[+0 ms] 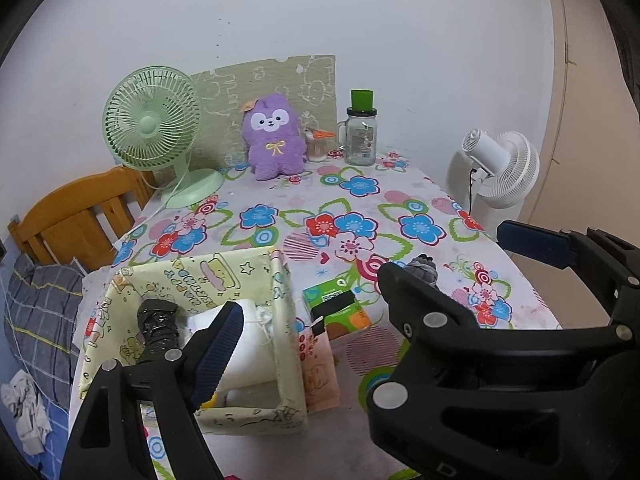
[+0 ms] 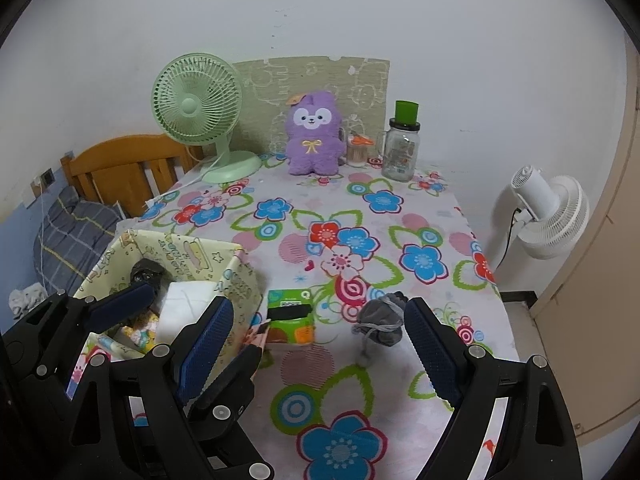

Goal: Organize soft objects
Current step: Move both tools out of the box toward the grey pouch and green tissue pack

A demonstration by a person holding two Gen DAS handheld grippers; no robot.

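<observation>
- The grey sock bundle (image 2: 380,322) is seen near the desk's right edge, just ahead between the pads of the right gripper (image 2: 320,344), which is spread wide and empty.
- The left gripper (image 2: 182,316), also wide and empty, is held over the fabric box (image 2: 236,276), farther from the bundle.

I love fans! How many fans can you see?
2. The green fan stands on the table's far left corner; the white fan stands off the table's right side.

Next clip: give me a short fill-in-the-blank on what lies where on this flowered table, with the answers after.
1. The purple plush toy stands between the glass jar and the green ____.
2. The grey sock bundle lies on the ____, not in the fabric box.
3. The green tissue pack lies ____ the fabric box.

Answers: fan; table; beside
</observation>
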